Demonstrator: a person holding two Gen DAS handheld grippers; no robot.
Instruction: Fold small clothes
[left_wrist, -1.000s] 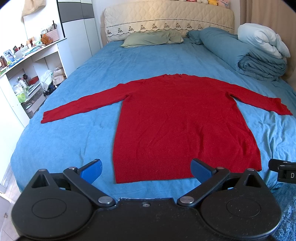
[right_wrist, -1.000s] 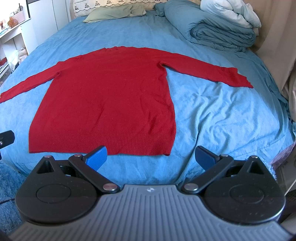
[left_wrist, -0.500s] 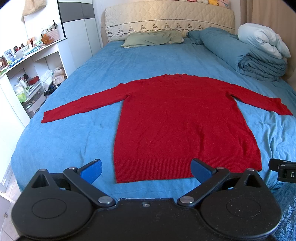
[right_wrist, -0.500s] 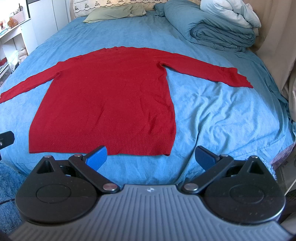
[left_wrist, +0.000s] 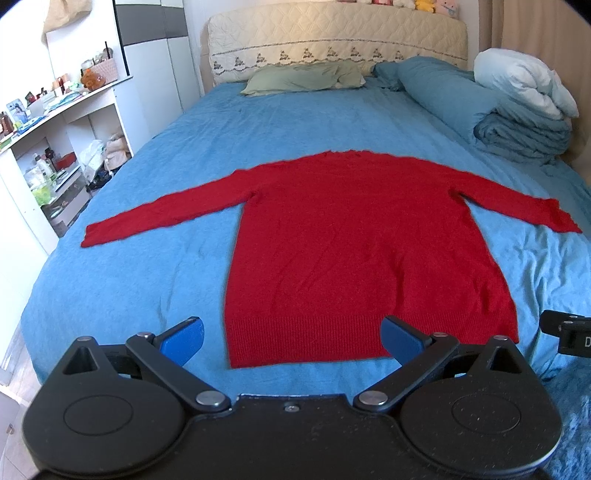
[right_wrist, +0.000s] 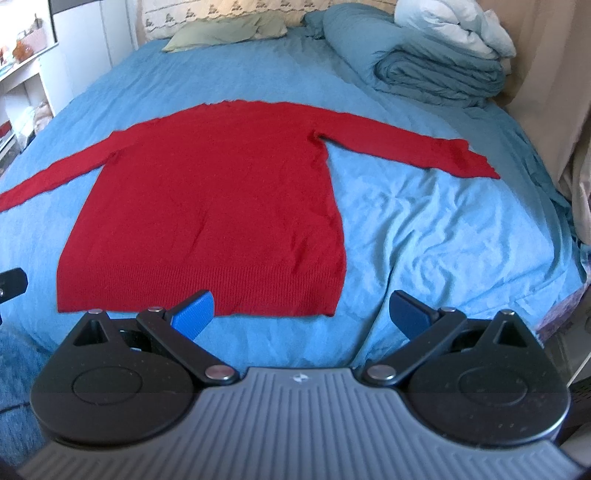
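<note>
Lying flat on the bed (left_wrist: 110, 288) is one red sweater (left_wrist: 354, 251), spread out with its back or front up, I cannot tell which. Its two sleeves stretch straight out to either side, the left one (left_wrist: 166, 214) reaching toward the bed's edge by the shelves, the right one (right_wrist: 406, 144) angled toward the curtain side. The neck points at the headboard and the ribbed hem (left_wrist: 303, 339) lies nearest the foot of the bed. The knit is smooth, with only faint creases across the body, and no part is folded over.

Two grippers hang above the foot of the bed, both spread wide and holding nothing. The left gripper (left_wrist: 291, 338) sits over the hem's left half, its blue pads (left_wrist: 183, 338) apart on either side of that corner. The right gripper (right_wrist: 303, 312) hovers just short of the hem's right corner; its left pad overlaps the hem in view, though whether it touches I cannot tell.

The sheet is blue and lightly wrinkled on the right. Further up lie one green pillow (left_wrist: 303, 75), one rolled blue duvet (left_wrist: 480, 107) and one white quilt (left_wrist: 524, 86) on top of it. White shelves (left_wrist: 55, 147) full of small items stand along the left wall.
</note>
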